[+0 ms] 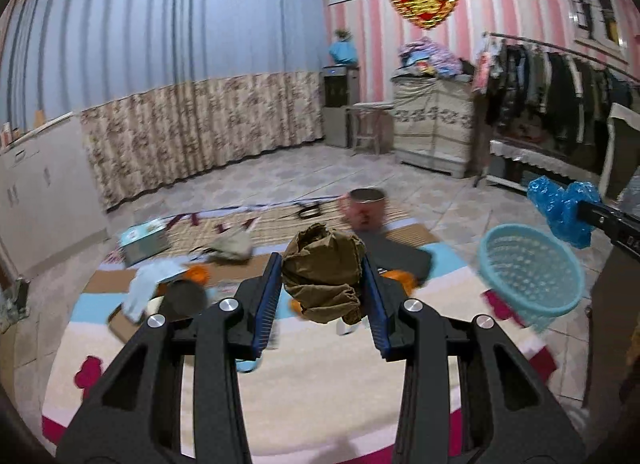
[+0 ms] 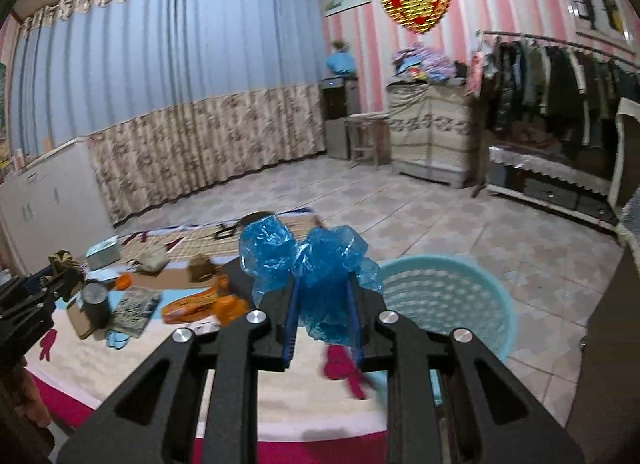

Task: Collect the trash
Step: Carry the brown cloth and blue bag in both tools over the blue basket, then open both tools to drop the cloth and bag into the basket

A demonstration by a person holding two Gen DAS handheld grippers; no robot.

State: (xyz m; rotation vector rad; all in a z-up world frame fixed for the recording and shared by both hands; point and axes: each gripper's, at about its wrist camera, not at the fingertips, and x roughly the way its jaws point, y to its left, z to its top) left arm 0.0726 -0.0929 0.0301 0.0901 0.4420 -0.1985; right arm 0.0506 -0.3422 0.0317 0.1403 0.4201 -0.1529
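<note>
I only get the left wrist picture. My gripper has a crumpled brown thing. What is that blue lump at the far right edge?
Observer: It is crumpled blue plastic, pinched in the right gripper.
Operator: Is the basket close to it?
Observer: The light blue basket sits on the tiled floor just right of that gripper, beside the rug's edge.
Operator: Anything in the basket yet?
Observer: The part of its inside that shows looks empty; the near part is hidden behind the gripper.
Operator: More trash left on the rug?
Observer: Yes, an orange wrapper lies there.
</note>
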